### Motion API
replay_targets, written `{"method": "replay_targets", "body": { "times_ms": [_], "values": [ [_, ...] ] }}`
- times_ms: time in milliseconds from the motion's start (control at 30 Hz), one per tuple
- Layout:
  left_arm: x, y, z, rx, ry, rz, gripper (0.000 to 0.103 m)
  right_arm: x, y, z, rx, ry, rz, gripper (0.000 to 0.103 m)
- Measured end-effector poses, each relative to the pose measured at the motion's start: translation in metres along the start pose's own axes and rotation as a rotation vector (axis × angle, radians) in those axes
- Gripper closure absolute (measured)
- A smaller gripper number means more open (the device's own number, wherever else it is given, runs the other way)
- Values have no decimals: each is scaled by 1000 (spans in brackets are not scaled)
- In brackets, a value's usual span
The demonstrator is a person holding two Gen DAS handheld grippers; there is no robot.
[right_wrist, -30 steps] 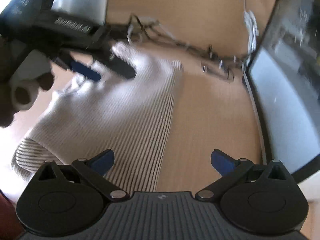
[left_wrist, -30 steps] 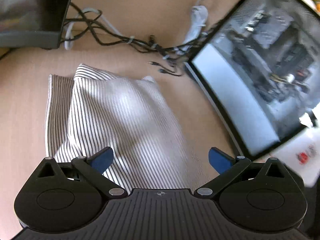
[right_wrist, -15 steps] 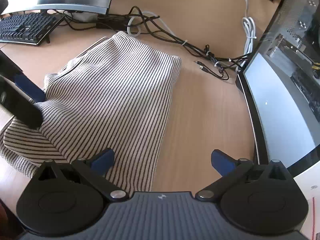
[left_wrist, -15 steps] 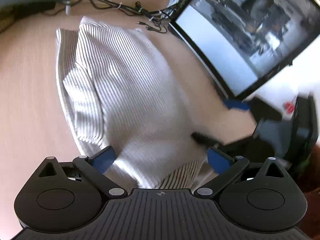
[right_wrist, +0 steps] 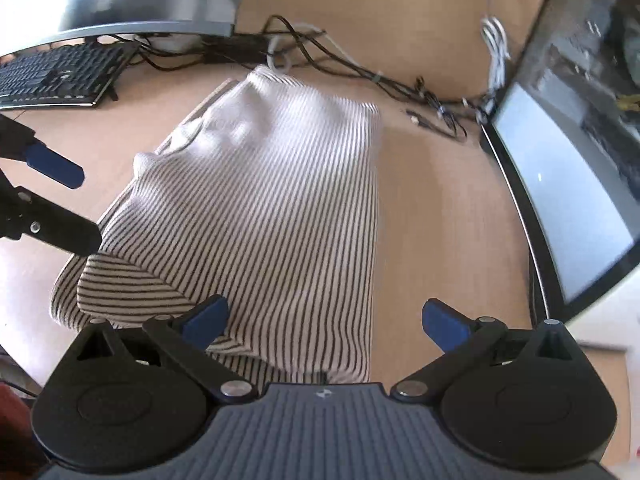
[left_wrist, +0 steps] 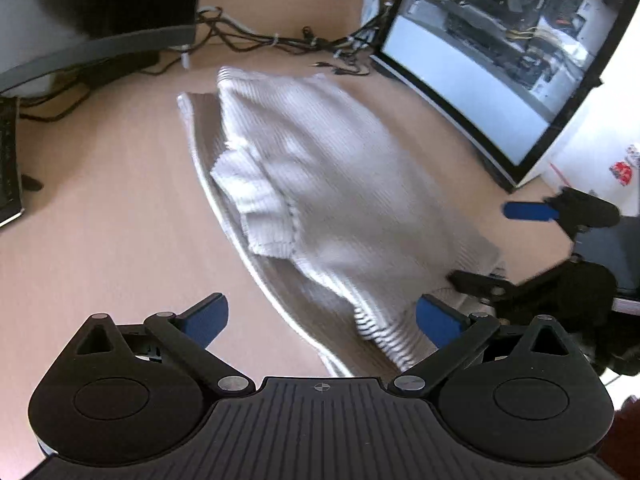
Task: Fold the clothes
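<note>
Left wrist view shows the left gripper with its jaws wide and holding nothing, hovering above the near-left edge of the shirt, a striped garment already folded into a rough rectangle on the desk between two monitors. The right gripper is likewise spread wide and empty, low over the shirt's near hem. The risk from here seems to be a poor pinch: the near corner is a stack of loose layers with a small flap bunched on top, so jaws closing there could catch only the upper layer, and lifting it would drag the fold open or skew the stack. A sweep toward the far edge could also snag the cables lying just beyond the shirt. The left view alone shows the bunched flap and the under-layer peeking out along the left edge, though blur hides the stripes; the right view shows the stripes sharply, the straight right edge of the fold, and a keyboard at far left, which the left view shows only as a sliver at its edge.
</note>
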State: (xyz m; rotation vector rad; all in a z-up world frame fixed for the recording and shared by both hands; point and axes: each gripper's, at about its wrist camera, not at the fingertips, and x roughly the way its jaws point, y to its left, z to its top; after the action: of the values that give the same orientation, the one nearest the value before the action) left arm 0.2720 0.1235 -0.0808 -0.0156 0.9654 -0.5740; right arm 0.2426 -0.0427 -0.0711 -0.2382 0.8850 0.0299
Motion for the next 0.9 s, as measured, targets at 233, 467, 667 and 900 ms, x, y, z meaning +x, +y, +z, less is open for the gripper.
{"method": "replay_targets", "body": {
  "times_ms": [233, 467, 667, 900],
  "values": [
    [9, 0, -13, -3, -8, 6, 0, -7, 37, -14, -204, 6, -122, 0],
    [-9, -13, -16, 15, -59, 88, 0, -54, 12, 9, -192, -75, 15, 0],
    [-19, -22, -12, -53, -88, 138, 0, -48, -14, -1, -184, -69, 41, 36],
    [-36, -9, -21, -202, -105, 278, 0, -47, -30, -12, -170, -113, 128, 63]
  ]
}}
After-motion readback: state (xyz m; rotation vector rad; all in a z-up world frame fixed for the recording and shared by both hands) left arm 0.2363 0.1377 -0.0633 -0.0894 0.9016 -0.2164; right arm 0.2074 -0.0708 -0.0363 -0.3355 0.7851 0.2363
